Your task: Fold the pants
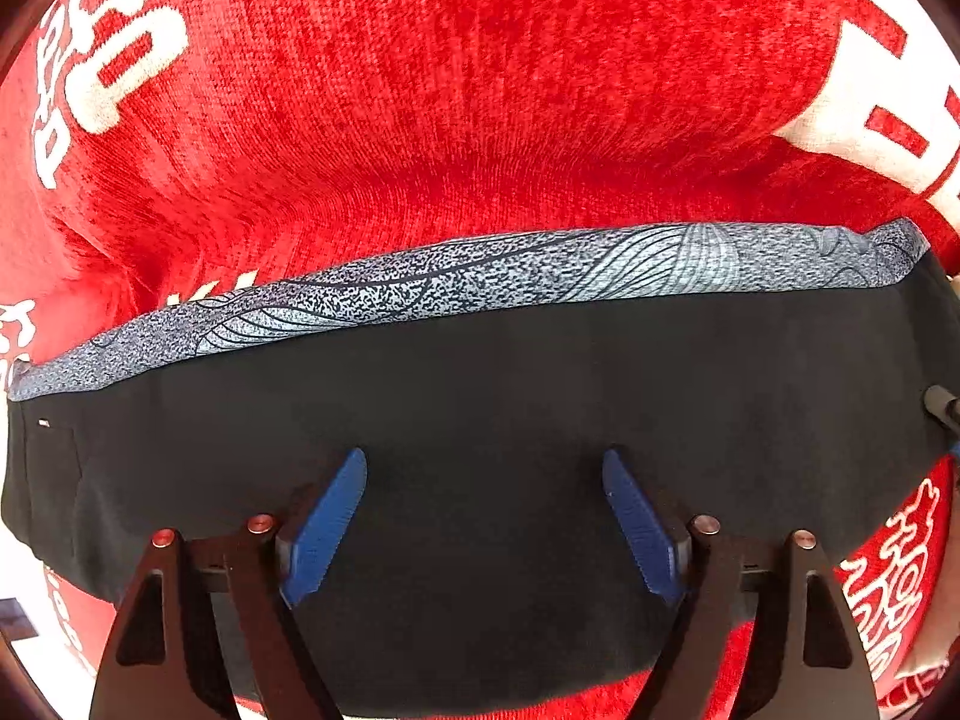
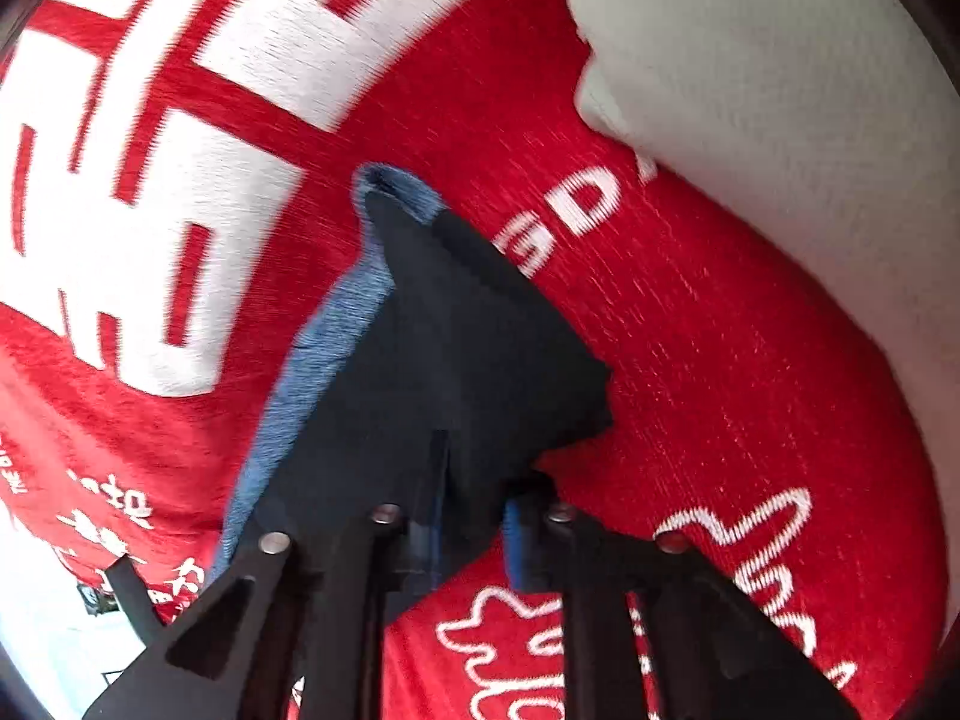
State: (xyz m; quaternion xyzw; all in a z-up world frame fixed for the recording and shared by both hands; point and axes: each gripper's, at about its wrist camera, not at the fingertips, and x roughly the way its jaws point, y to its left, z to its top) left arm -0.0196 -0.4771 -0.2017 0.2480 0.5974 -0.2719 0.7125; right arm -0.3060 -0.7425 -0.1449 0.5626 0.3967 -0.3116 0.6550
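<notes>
The black pants (image 1: 480, 420) lie folded across a red blanket, with a grey patterned waistband (image 1: 480, 282) along the far edge. My left gripper (image 1: 483, 468) is open just above the black cloth, blue fingers (image 1: 327, 525) spread wide and empty. In the right wrist view the pants (image 2: 456, 348) show as a dark wedge with a blue-grey band (image 2: 336, 348) on the left. My right gripper (image 2: 474, 516) is near the corner of the cloth, which drapes over its fingers; the jaws stand partly apart and the grip is unclear.
The red blanket with white lettering (image 1: 420, 90) covers the surface under the pants. A white pillow or cushion (image 2: 780, 90) lies at the upper right of the right wrist view. A pale floor strip (image 2: 36, 630) shows at the lower left.
</notes>
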